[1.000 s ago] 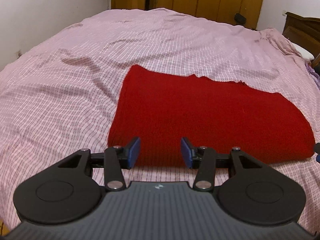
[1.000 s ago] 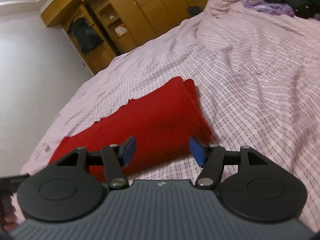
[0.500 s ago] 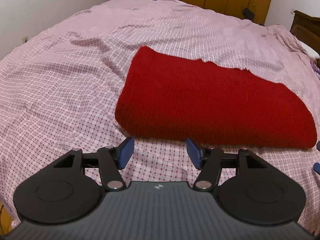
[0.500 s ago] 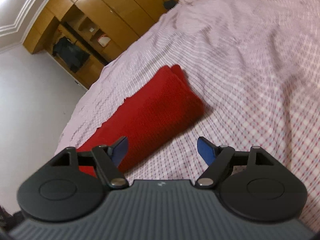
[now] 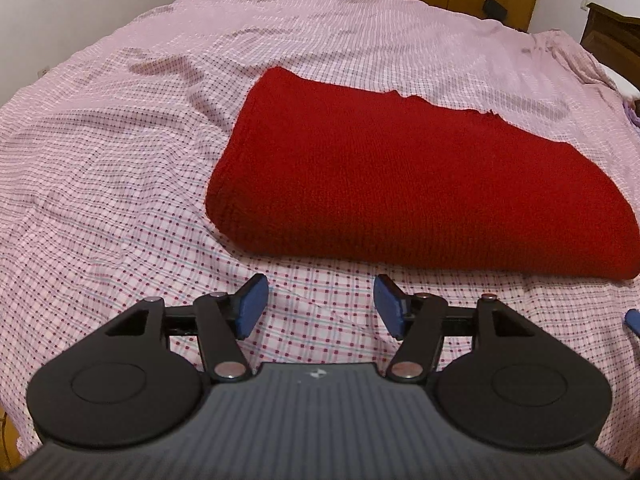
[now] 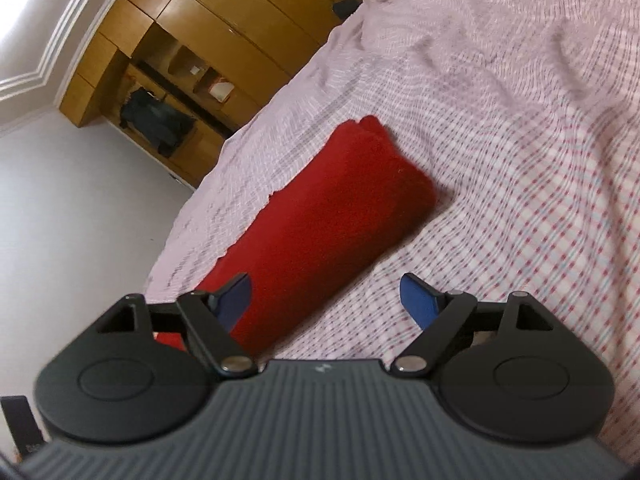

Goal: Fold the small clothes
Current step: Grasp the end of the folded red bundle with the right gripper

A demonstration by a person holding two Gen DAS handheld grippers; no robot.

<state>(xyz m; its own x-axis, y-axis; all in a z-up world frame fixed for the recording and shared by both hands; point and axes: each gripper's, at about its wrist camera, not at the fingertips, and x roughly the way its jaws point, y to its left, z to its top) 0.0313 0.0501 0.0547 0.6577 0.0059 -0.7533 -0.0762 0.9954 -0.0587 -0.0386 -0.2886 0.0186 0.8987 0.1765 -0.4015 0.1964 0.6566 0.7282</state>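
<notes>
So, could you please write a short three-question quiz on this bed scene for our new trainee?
1. True or false: the left gripper is clamped on the red knit garment.
2. What lies under the garment? A) checked bedspread B) bare table C) basket
3. Fill in: the right gripper holds ____ between its pads.

Key: 1 false, it is open, short of the garment; 2 A; 3 nothing, and its jaws are opening.
</notes>
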